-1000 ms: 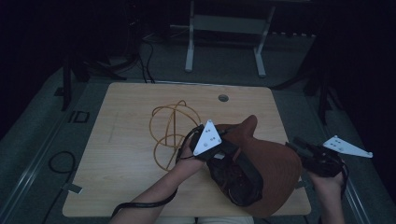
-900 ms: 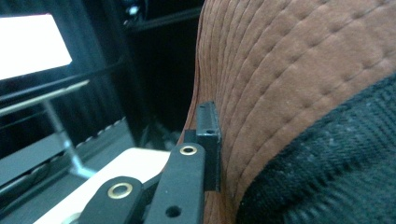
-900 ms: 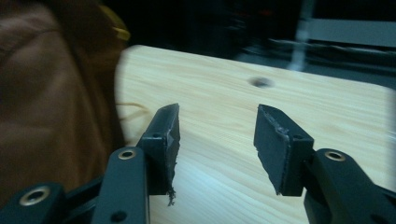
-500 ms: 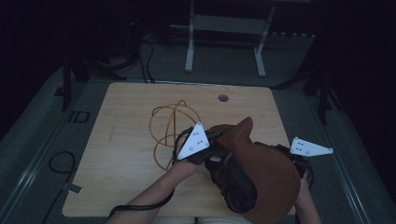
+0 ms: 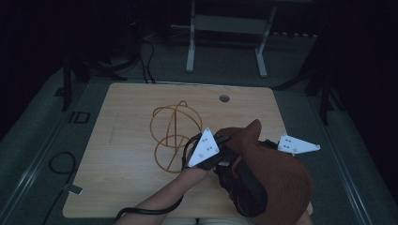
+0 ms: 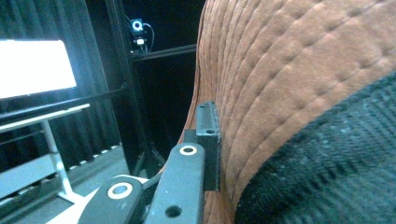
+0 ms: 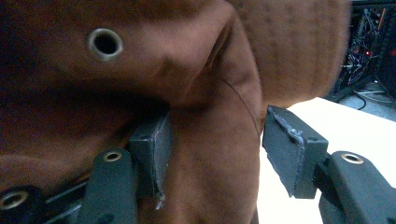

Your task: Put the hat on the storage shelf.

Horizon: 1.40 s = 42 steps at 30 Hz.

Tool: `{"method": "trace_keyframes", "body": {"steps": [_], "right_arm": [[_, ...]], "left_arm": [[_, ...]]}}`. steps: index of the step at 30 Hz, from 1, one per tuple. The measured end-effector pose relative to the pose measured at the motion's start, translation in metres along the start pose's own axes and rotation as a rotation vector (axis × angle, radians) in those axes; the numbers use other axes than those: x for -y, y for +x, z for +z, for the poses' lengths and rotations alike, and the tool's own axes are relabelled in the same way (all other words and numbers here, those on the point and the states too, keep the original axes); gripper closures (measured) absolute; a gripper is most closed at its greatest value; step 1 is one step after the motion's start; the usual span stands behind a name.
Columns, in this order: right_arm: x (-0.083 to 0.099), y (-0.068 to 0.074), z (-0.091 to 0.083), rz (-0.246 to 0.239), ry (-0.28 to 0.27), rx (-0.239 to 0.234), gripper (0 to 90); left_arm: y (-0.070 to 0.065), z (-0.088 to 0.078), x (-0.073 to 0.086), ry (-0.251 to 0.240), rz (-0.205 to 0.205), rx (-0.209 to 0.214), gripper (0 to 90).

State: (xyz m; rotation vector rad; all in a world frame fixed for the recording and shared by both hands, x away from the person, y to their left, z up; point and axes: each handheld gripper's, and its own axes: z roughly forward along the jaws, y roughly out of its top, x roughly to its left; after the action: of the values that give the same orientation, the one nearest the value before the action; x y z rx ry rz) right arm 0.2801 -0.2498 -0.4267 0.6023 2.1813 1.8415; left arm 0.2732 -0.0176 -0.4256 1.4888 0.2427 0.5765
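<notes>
Lower right of the frame: left tongs [image 5: 224,149] stay clamped on a brown hat [image 5: 277,173] — steadying it over the worktop [image 5: 122,140] — while right tongs [image 7: 215,149], jaws just widened, straddle its fabric.

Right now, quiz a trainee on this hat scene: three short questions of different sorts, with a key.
1. True or false: the left hand-held gripper is shut on the brown hat.
2. What lies on the table beyond the left hand-held gripper? A) an orange cord B) a blue towel C) a white mug
3. Fill in: in the right gripper view, brown hat fabric sits between the jaws of the right hand-held gripper, and the right-side pad stands ____ of it.

Key: 1 true; 2 A; 3 clear
</notes>
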Motion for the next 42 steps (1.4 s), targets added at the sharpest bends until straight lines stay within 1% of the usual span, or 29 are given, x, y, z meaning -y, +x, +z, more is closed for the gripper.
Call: {"method": "trace_keyframes", "body": {"steps": [1, 2, 5, 6, 9, 12, 13, 18, 22, 23, 26, 28, 29, 30, 31, 33, 35, 36, 40, 42], "right_arm": [[-0.001, 0.0, 0.002, 0.001, 0.005, -0.002, 43.5], [-0.001, 0.0, 0.003, 0.002, 0.004, -0.001, 43.9], [-0.002, -0.002, 0.005, 0.011, 0.001, -0.005, 46.5], [-0.002, -0.002, 0.006, 0.02, 0.0, -0.003, 46.8], [-0.002, -0.003, 0.008, 0.03, 0.009, -0.007, 48.3], [-0.001, -0.003, 0.009, 0.039, 0.02, -0.026, 55.5], [-0.001, -0.004, 0.009, 0.045, 0.018, -0.041, 57.5], [-0.002, -0.003, 0.009, 0.037, 0.026, -0.066, 70.5], [-0.003, -0.004, 0.007, 0.038, 0.031, -0.071, 80.5], [-0.003, -0.004, 0.006, 0.037, 0.036, -0.068, 84.9], [-0.003, -0.004, 0.004, 0.049, 0.03, -0.074, 87.0], [-0.004, -0.004, 0.002, 0.052, 0.028, -0.08, 87.4], [-0.004, -0.004, 0.001, 0.051, 0.019, -0.087, 87.4], [-0.004, -0.005, 0.001, 0.055, 0.019, -0.093, 87.5], [-0.004, -0.005, 0.0, 0.056, 0.02, -0.091, 87.5], [-0.004, -0.006, -0.002, 0.065, 0.009, -0.098, 87.6], [-0.005, -0.006, -0.004, 0.061, 0.004, -0.089, 87.6], [-0.005, -0.006, -0.005, 0.063, -0.001, -0.09, 87.6], [-0.007, -0.007, -0.01, 0.059, -0.02, -0.082, 87.7], [-0.008, -0.01, -0.015, 0.061, -0.035, -0.076, 87.7]], "left_arm": [[-0.002, 0.001, 0.0, 0.002, 0.021, -0.011, 87.6], [-0.003, 0.001, -0.001, 0.005, 0.029, -0.011, 87.6], [-0.003, 0.001, 0.0, 0.008, 0.016, 0.0, 87.5], [-0.004, 0.001, 0.002, 0.009, 0.016, -0.005, 87.5], [-0.004, 0.001, 0.004, 0.018, 0.008, 0.005, 87.5], [-0.004, 0.001, 0.005, 0.026, 0.026, 0.007, 87.3], [-0.003, 0.001, 0.006, 0.028, 0.028, 0.011, 87.2], [-0.001, 0.0, 0.004, 0.033, 0.029, 0.036, 86.7], [0.0, 0.0, 0.002, 0.039, 0.038, 0.047, 84.9], [0.0, 0.0, 0.0, 0.046, 0.045, 0.045, 83.8], [0.0, 0.001, -0.003, 0.057, 0.058, 0.055, 81.9], [0.001, 0.001, -0.005, 0.062, 0.052, 0.063, 78.9], [0.002, 0.001, -0.007, 0.066, 0.054, 0.056, 75.7], [0.003, 0.001, -0.008, 0.077, 0.051, 0.061, 70.6], [0.004, 0.001, -0.009, 0.083, 0.048, 0.065, 68.7], [0.006, 0.001, -0.011, 0.096, 0.035, 0.048, 59.8], [0.006, 0.001, -0.013, 0.105, 0.022, 0.032, 52.1], [0.006, 0.0, -0.015, 0.111, 0.021, 0.031, 49.6], [0.007, -0.004, -0.021, 0.119, 0.034, 0.021, 46.1], [0.008, -0.007, -0.025, 0.141, 0.048, 0.011, 43.8]]}}
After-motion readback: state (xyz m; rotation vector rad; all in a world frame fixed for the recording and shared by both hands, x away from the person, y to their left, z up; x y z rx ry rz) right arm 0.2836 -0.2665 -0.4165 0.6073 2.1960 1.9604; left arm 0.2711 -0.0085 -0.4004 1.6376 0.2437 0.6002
